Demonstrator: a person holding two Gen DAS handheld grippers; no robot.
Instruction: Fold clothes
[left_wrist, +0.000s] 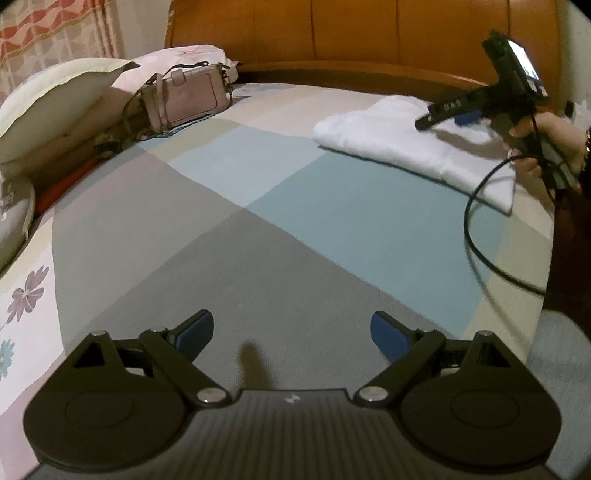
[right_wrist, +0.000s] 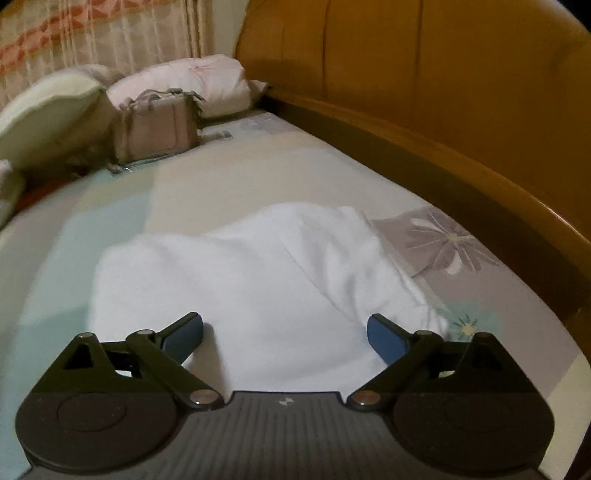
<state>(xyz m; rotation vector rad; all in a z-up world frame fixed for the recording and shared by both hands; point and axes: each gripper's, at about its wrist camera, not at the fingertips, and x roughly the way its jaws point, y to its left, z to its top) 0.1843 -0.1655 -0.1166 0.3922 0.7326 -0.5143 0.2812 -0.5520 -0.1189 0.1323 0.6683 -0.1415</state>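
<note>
Nearest to me in the left wrist view is my left gripper (left_wrist: 291, 334), its two blue-padded fingers (left_wrist: 197, 334) spread wide apart and holding nothing; below them I see only the bedsheet (left_wrist: 295, 258), with its grey, blue and beige squares. In the right wrist view my right gripper (right_wrist: 284, 336) is also wide open and it has hold of nothing; its blue pads (right_wrist: 386, 338) hang just over the near edge of the white folded garment (right_wrist: 258, 280), but I cannot tell if they touch the cloth. This garment lies flat on the sheet, on the side of the bed near the wooden headboard (right_wrist: 443, 110), with one layer folded over the other. From the left wrist view the same white garment (left_wrist: 388, 136) is farther away, to the right, and above it I see the right gripper (left_wrist: 454, 110) held by a hand (left_wrist: 554, 144), with a black cable (left_wrist: 476, 229) that loops down from it over the sheet. Farther, on the left, a pink handbag (left_wrist: 184, 99) leans against the pillows (left_wrist: 55, 99), one cream and one pale pink. Behind them hangs a curtain (left_wrist: 55, 33) with an orange pattern, and the orange-brown headboard (left_wrist: 369, 33) closes the far side of the bed.
</note>
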